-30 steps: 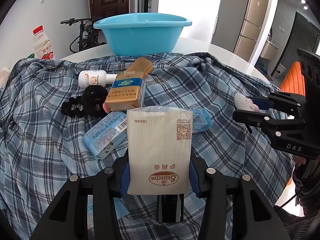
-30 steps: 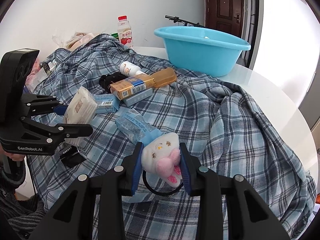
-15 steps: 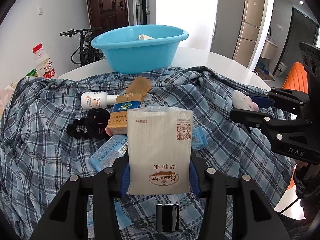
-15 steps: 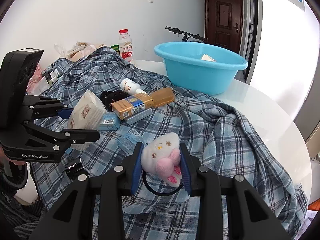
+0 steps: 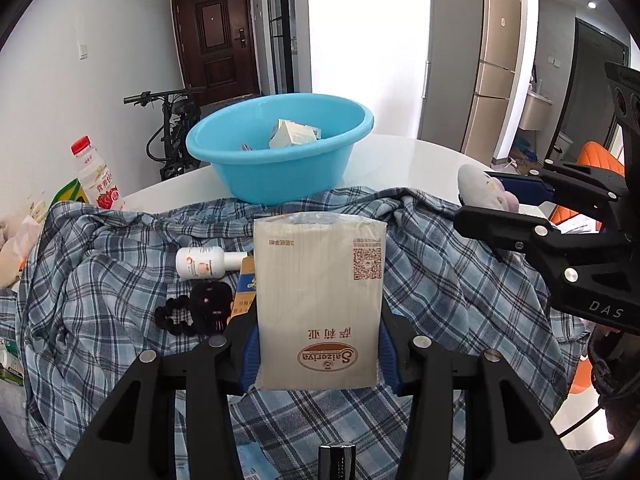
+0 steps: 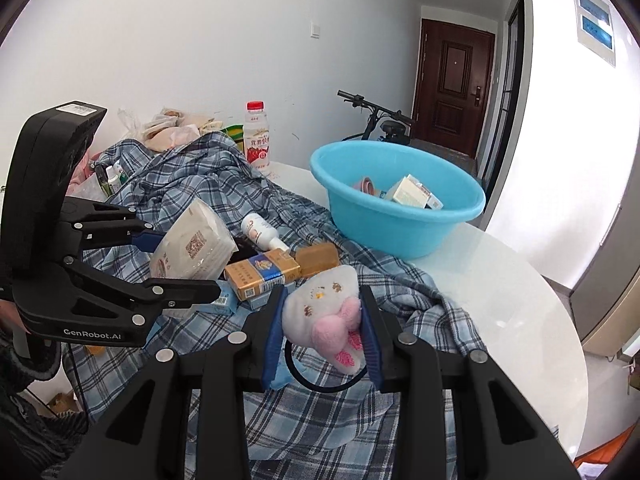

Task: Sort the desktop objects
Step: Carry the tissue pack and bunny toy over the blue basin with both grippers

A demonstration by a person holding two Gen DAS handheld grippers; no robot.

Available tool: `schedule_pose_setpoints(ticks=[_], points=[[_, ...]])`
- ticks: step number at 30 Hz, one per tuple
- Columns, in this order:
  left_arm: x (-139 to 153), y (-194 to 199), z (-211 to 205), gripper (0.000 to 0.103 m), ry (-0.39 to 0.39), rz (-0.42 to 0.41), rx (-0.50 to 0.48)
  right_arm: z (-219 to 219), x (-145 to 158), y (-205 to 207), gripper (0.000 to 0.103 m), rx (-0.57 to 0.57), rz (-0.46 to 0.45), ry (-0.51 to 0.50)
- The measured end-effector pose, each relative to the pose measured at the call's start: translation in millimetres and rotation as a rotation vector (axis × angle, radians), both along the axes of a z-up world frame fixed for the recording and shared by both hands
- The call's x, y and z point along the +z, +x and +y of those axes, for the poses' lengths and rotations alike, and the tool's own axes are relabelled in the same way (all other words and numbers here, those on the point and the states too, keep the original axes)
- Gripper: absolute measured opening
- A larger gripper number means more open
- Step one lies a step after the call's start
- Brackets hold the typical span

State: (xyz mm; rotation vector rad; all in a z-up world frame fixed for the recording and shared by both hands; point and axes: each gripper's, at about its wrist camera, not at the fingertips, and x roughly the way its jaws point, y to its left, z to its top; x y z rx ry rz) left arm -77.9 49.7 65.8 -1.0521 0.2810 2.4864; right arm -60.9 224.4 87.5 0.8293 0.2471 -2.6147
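My left gripper is shut on a beige tissue pack, held upright above the plaid cloth. In the right wrist view the same left gripper holds the tissue pack at the left. My right gripper is shut on a white and pink plush hair tie, whose black loop hangs below the pads. From the left wrist view, the right gripper and the plush hair tie appear at the right. A blue basin stands beyond both, with small boxes inside.
On the cloth lie a white lotion bottle, a black scrunchie, a gold and blue cigarette carton and a pale blue box. A red-capped drink bottle stands at the back left. The white round table extends right.
Both grippers have risen with the tissue pack and the plush hair tie still held. The cloth and its objects sit lower in view, and the basin's inside now shows.
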Motion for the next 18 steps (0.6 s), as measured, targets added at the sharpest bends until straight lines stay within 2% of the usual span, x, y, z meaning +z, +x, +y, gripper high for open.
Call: schedule_pose_setpoints(ticks=[15,18], points=[[45.3,-35.0,2.8,0.050,0.033,0.071,0.029,13.5,33.1,-20.9,0.033,-0.073,0.090,-0.031],[49.8,-54.2,4.4,0.050,0.053,0.048,0.023,15.7,42.1,-31.7,0.033,-0.082,0.104,-0.035]])
